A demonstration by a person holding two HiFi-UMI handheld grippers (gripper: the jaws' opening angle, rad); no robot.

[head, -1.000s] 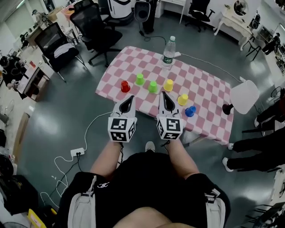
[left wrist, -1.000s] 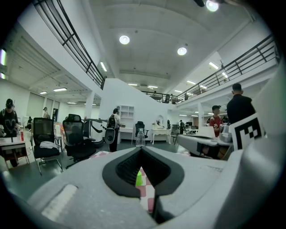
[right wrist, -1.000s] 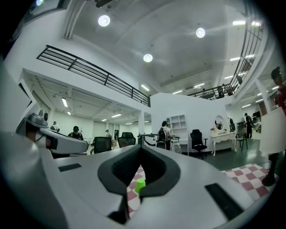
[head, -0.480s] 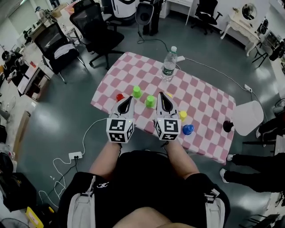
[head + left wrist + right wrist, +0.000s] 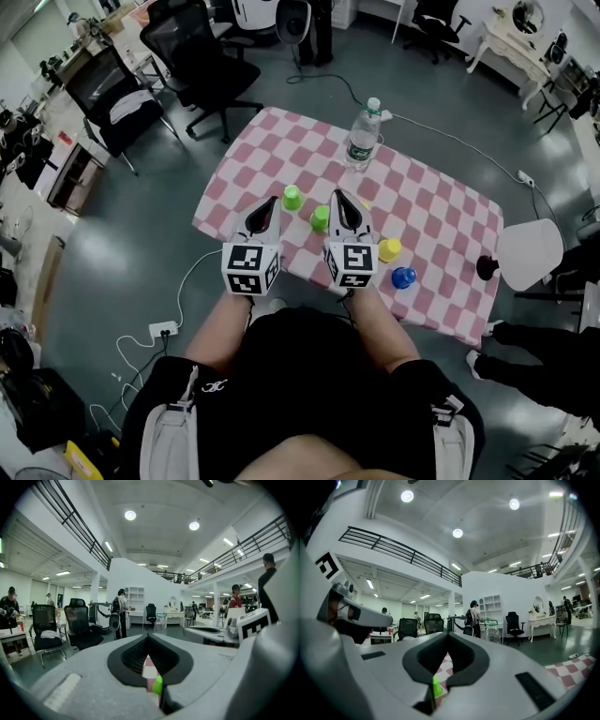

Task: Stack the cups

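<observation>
1. The left gripper (image 5: 270,202) has its jaws closed together with nothing between them. Through the small window behind the tips, only a strip of checked cloth and a bit of green cup show.
2. The right gripper (image 5: 340,197) is likewise closed and empty. Its own view shows the jaws meeting, with a green cup seen past them, not in them.
3. In the head view both grippers are held side by side. Their tips lie over the near edge of the table, which is covered by a pink-and-white checked tablecloth (image 5: 441,216).
4. The cups stand apart on the cloth, none stacked:
   - The far green cup (image 5: 292,197) sits between the two grippers' tips.
   - The near green cup (image 5: 321,218) sits just left of the right gripper.
   - The yellow cup (image 5: 389,249) stands to the right of the right gripper.
   - The blue cup (image 5: 403,277) stands near the yellow cup, closer to the table's front edge.
5. A clear water bottle (image 5: 359,141) stands upright at the far side of the table.
6. A white chair (image 5: 530,253) stands beside the table's right end.
</observation>
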